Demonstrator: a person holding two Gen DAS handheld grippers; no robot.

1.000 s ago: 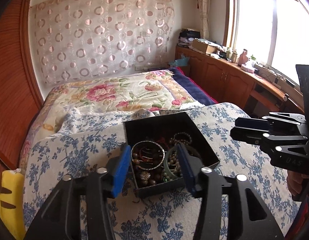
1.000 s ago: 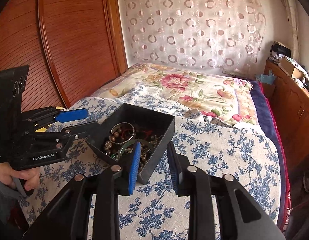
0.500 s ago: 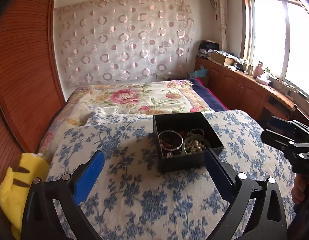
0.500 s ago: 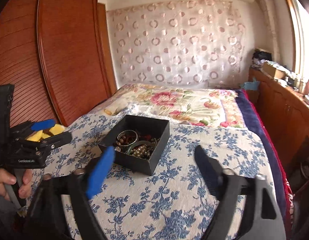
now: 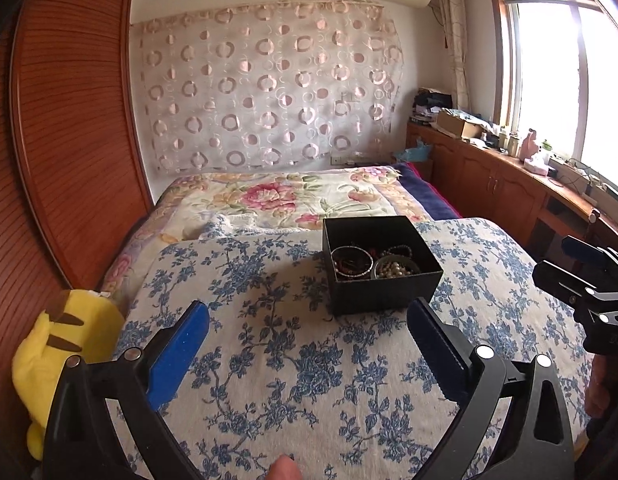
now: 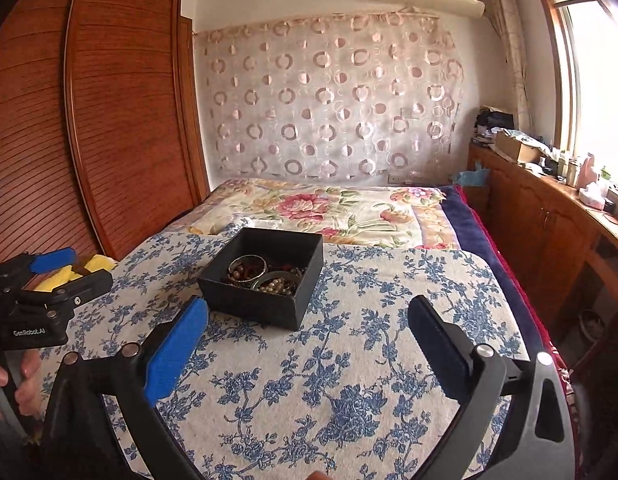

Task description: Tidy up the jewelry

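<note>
A black open box [image 5: 385,292] stands on the blue-flowered bedspread [image 5: 277,360]. It holds a metal bangle [image 5: 352,262], a bowl of pale beads [image 5: 396,268] and dark bead strings. My left gripper [image 5: 307,312] is open and empty, a short way in front of the box and left of it. In the right wrist view the box [image 6: 253,304] lies ahead to the left. My right gripper [image 6: 308,308] has its jaws opening, with nothing between them. Each gripper shows at the edge of the other's view, the right gripper [image 5: 581,272] and the left gripper [image 6: 57,268].
A yellow plush toy [image 5: 65,344] lies at the bed's left edge by the wooden wardrobe [image 5: 69,140]. A flowered quilt [image 5: 289,196] covers the far bed. A wooden cabinet [image 5: 509,184] with clutter runs under the window on the right.
Both grippers pulled back from the box and spread their jaws wide. The box now sits smaller and farther off in both views.
</note>
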